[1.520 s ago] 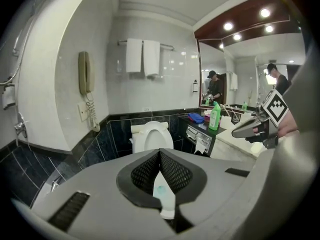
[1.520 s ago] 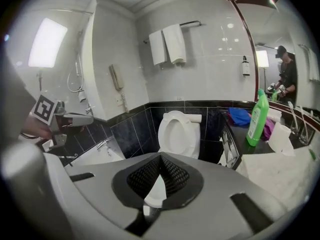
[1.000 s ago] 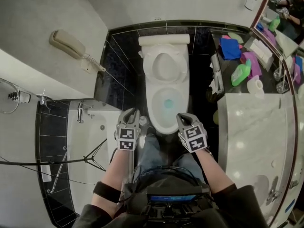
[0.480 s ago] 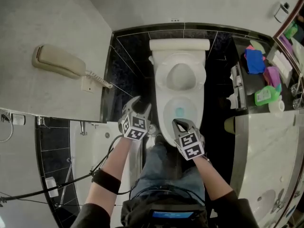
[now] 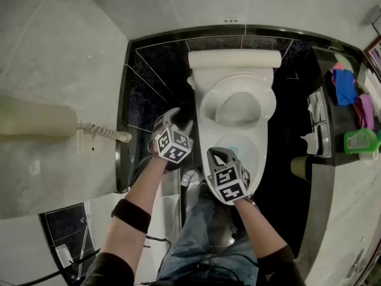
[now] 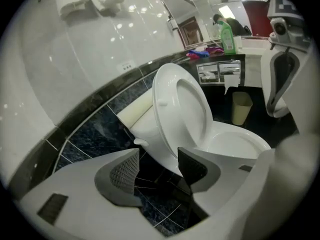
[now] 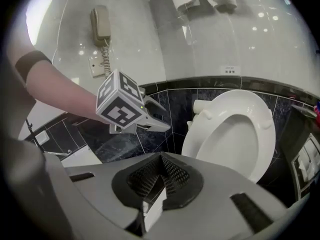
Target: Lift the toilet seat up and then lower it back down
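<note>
The white toilet seat (image 5: 238,106) stands raised, leaning back toward the cistern (image 5: 235,58) above the open bowl (image 5: 241,154). My left gripper (image 5: 180,119) hovers left of the bowl, a little apart from the seat's left edge. Its jaws are opening with nothing between them. In the left gripper view the upright seat (image 6: 180,109) rises just beyond the spread left gripper (image 6: 158,156). My right gripper (image 5: 217,154) hangs over the bowl's front rim with its jaws shut and empty. In the right gripper view its pads (image 7: 161,168) meet, with the seat (image 7: 240,129) ahead on the right.
A wall phone (image 5: 36,121) hangs on the left wall. A small waste bin (image 5: 300,167) stands right of the toilet, beside a counter (image 5: 351,201) with a green bottle (image 5: 360,140) and cloths. The black tiled floor (image 5: 155,94) lies left of the bowl.
The left gripper's jaws have spread apart, and both grippers have moved up the picture toward the bowl. The view has shifted left. The seat stays raised.
</note>
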The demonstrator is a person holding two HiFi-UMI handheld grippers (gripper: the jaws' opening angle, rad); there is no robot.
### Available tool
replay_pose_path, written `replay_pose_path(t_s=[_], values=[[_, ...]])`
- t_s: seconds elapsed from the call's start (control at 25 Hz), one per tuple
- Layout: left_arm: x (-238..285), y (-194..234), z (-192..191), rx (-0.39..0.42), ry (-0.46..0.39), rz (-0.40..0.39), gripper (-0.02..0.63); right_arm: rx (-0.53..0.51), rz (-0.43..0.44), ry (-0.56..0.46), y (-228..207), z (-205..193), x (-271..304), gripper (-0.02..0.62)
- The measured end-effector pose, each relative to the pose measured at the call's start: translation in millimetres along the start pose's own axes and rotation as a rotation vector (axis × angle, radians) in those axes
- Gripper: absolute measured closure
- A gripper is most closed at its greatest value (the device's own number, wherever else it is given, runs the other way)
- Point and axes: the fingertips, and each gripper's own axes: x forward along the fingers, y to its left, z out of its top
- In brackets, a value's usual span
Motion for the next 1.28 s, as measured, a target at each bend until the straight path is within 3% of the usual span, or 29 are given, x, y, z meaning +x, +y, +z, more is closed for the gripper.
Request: replay_pose_path(t_s=[0.16,0.48,0.72,0.92,1.28], values=[[52.9,24.2,-10.4,0.045,0.017,-0.019,0.37,0.023,0.005,0.004,-6.1,-1.1,50.4,0.584],[138.0,46.2,-20.1,0.249,0.059,-0.044,0.368,0.069,0.017,0.008,-23.7,-8.3,113.6,0.584],[182.3,64.9,-17.6,0.333,0.068,-0.049,0.368,0.095,0.017,0.0,-35.5,-4.5,145.3,0.584],[204.7,64.4,-20.9,0.43,0.097,-0.11,0.368,0.108,0.032,-0.006,-36.2,0.8,162.1,0.584],[225.5,63.4,-34.6,0.47,0.155,-0.168,0.368,0.13,0.027,-0.007,-43.9,1.5,172.3,0.584]])
